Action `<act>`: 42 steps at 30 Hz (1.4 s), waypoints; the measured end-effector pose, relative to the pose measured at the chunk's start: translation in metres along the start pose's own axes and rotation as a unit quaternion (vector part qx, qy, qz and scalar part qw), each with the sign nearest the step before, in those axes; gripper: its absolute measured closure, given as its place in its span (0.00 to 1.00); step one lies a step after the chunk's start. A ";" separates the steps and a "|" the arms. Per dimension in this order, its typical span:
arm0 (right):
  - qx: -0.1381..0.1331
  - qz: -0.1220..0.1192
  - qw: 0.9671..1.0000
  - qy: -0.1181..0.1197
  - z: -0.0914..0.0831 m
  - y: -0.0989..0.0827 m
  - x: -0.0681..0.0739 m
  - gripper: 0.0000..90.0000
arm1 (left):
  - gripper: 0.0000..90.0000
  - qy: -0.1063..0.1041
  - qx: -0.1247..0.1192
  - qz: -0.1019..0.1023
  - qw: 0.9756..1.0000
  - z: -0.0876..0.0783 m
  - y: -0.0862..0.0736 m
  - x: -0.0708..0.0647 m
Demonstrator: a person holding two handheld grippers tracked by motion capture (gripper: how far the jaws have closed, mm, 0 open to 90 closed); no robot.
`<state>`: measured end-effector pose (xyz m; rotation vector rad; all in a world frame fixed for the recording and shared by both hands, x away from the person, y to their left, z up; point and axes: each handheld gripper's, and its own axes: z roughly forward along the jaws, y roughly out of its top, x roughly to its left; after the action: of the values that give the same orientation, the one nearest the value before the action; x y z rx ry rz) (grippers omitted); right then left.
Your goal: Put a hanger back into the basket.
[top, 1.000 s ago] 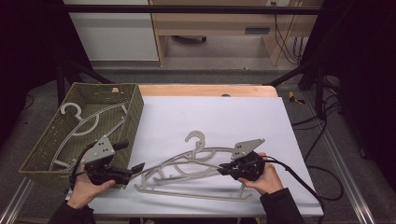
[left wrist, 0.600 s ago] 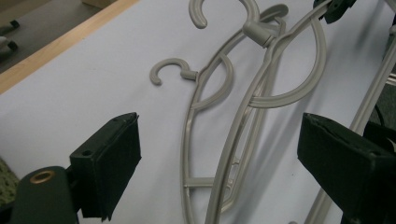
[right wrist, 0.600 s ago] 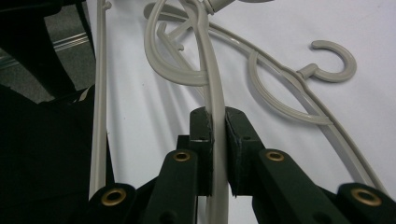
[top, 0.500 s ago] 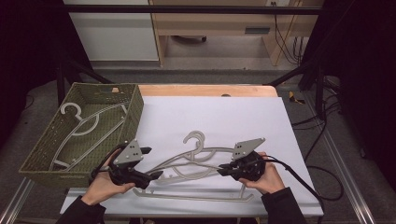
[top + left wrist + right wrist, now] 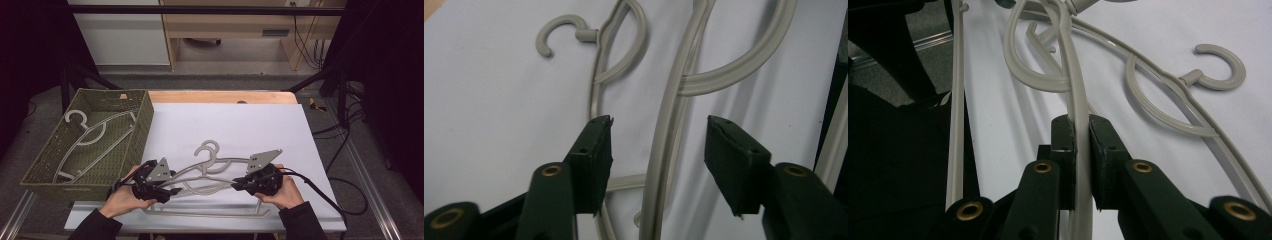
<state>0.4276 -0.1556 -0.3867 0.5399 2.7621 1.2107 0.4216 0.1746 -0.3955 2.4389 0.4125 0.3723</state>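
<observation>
Upper hanger: grey plastic, lifted slightly at the front of the tabletop, spanning between the two grippers; its hook points away from the person.
Lower hanger: same grey kind, flat on the white sheet beneath the upper one; its straight bar runs along the near edge.
Right gripper: jaws clenched on the right arm of the upper hanger; in the right gripper view the grey bar runs straight through the closed pads.
Left gripper: at the left arm of the upper hanger. Jaws have just been closing. In the left gripper view the grey bar stands between the pads with a gap on both sides, so nothing is gripped yet.
Left hand: around the left gripper body, sleeve entering from the bottom edge.
Right hand: around the right gripper body, cable trailing off to the right.
Basket: olive woven, at the left edge of the tabletop, just beside the left gripper.
Hangers in basket: grey, lying on the basket floor; exact count unclear.
</observation>
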 end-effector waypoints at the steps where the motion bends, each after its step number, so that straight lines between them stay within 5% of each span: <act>1: 0.001 0.000 1.000 0.000 0.000 0.000 0.000 0.91 | 0.55 0.000 0.003 0.003 1.000 0.001 0.000 -0.001; 14: 0.005 -0.006 1.000 0.008 0.005 0.000 0.001 0.91 | 0.86 0.010 0.020 0.030 0.999 0.008 0.000 -0.007; 32: -0.008 -0.005 1.000 -0.007 0.004 -0.002 -0.001 0.85 | 0.90 0.004 0.005 0.030 1.000 -0.001 0.000 -0.017; 42: -0.035 -0.002 0.999 -0.024 -0.004 -0.001 0.000 0.68 | 0.91 0.007 -0.014 0.016 1.000 -0.010 0.004 -0.022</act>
<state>0.4264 -0.1590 -0.3848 0.5497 2.6685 1.2724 0.3990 0.1687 -0.3894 2.4198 0.3713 0.4059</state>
